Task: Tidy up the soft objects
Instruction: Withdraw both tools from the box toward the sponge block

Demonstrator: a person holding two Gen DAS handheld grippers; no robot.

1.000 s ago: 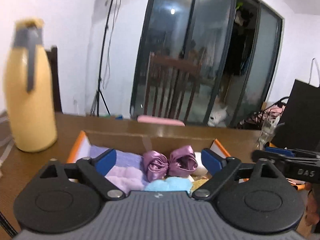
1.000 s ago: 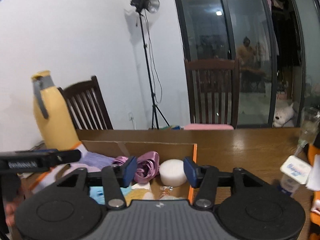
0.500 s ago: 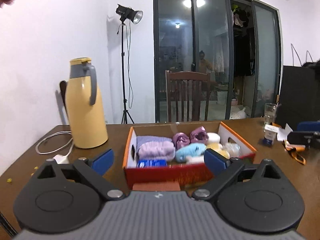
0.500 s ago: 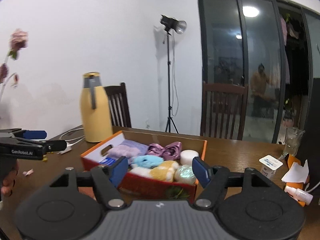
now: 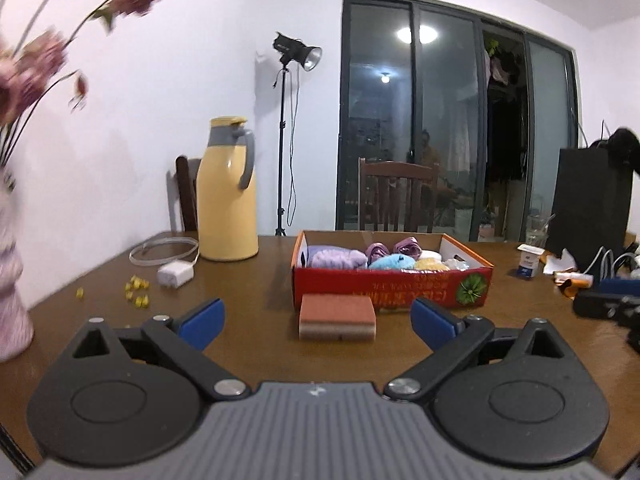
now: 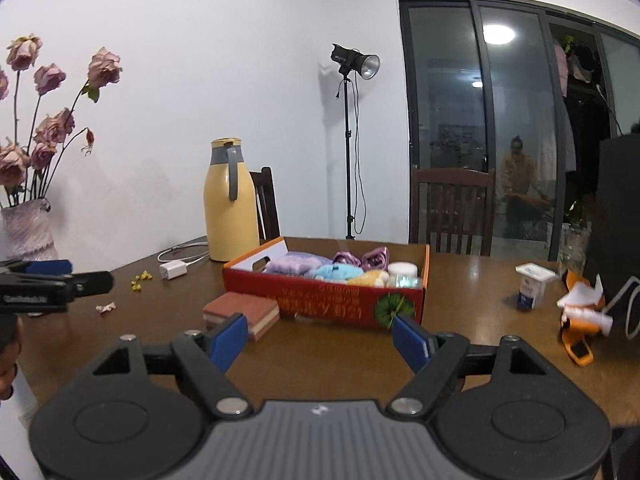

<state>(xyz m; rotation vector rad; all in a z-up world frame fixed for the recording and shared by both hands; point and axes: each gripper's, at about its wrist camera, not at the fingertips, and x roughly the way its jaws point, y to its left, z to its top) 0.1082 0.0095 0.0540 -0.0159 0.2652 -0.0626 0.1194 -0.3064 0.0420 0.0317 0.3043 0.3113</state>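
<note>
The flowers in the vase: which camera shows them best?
The right wrist view. There the flowers are sharp, stems running down into the vase at the table's left end. In the left wrist view the flowers are blurred and cut off at the edge.

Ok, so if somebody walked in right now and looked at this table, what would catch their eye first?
Probably the red cardboard box in the middle of the wooden table, packed with pastel soft things in lilac, blue and yellow. A reddish sponge block lies on the table just in front of it, outside the box. Behind and to the left stands a tall yellow thermos jug, and dried pink roses in a vase sit at the table's far left.
</note>
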